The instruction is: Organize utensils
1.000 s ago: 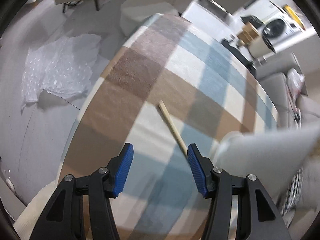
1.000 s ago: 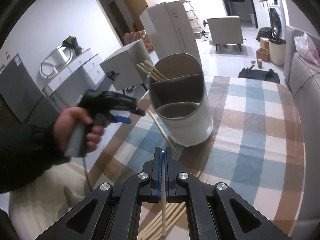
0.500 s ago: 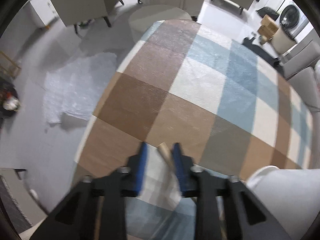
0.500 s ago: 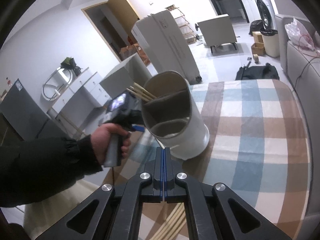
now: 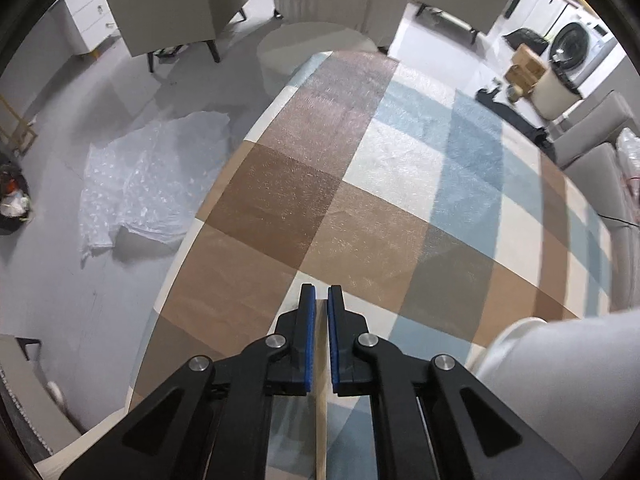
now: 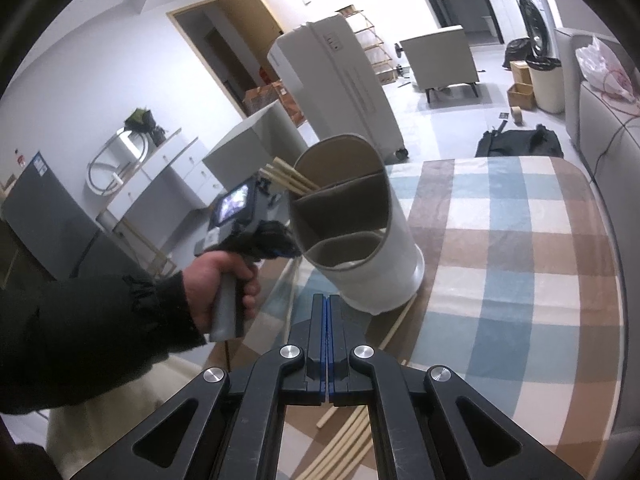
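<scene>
Left gripper (image 5: 321, 300): blue pads clamped on a single wooden chopstick (image 5: 321, 420), which runs straight back between the fingers toward the camera. Only the left wrist view shows this grip; below it is the plaid tablecloth (image 5: 360, 208), and the white utensil holder (image 5: 560, 392) sits at the lower right edge.

Right gripper (image 6: 325, 304): jaws fully closed, pads touching, nothing between them.

The right wrist view adds what the left misses: the holder's open top with three compartments, and several chopsticks (image 6: 286, 176) standing in the rear one, leaning left. A hand (image 6: 218, 284) in a dark sleeve holds the left gripper's handle just left of the holder. Loose chopsticks (image 6: 344, 440) lie on the cloth under the right gripper, one more (image 6: 394, 326) angled against the holder base. The left gripper's tips are hidden behind the holder here, probably low near the cloth, but I can't confirm.
</scene>
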`<state>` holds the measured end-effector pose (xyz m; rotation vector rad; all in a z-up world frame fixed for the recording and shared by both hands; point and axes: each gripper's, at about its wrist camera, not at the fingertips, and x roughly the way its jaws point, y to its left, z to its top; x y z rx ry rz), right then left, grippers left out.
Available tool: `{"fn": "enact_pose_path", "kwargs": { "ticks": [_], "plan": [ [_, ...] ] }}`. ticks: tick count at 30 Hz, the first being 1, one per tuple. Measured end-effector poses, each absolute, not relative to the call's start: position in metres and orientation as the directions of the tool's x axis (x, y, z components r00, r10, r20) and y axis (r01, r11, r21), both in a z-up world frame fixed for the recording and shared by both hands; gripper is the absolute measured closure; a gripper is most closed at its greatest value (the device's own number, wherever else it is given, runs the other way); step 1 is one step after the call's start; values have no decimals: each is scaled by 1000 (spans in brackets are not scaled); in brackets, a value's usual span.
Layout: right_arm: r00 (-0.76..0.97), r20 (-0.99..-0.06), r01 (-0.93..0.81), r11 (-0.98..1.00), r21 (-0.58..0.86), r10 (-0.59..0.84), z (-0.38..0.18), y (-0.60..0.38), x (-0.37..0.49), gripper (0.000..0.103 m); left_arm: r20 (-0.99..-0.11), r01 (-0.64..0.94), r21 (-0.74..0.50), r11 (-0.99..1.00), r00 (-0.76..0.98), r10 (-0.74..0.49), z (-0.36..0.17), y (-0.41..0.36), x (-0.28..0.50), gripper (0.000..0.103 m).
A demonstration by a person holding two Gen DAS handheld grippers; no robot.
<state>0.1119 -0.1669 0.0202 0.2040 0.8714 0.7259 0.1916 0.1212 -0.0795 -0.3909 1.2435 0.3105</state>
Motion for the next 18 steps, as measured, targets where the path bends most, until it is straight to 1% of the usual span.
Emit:
{"fn": "enact_pose_path", "kwargs": {
  "ticks": [6,10,13,15,18],
  "plan": [
    [423,-633,-498,750,436,649,19,-163,113,103,-928,-412,-215,886,368,-54,-57,123,170,101],
    [403,-655,-509,751,420,639,14,-156,113,103,-911,-380,-257,889,403,-91,-39,121,155,101],
    [345,-715,-541,751,379,608,1,-142,113,103,-888,-355,-305,884,441,-129,-25,124,143,101],
    [273,-764,-576,735,357,585,-14,-131,110,101,-878,-341,-324,882,456,-146,-18,125,135,101],
    [156,-819,-569,728,382,552,-44,-120,108,100,-857,-317,-352,881,488,-167,-8,128,124,102]
  ]
}}
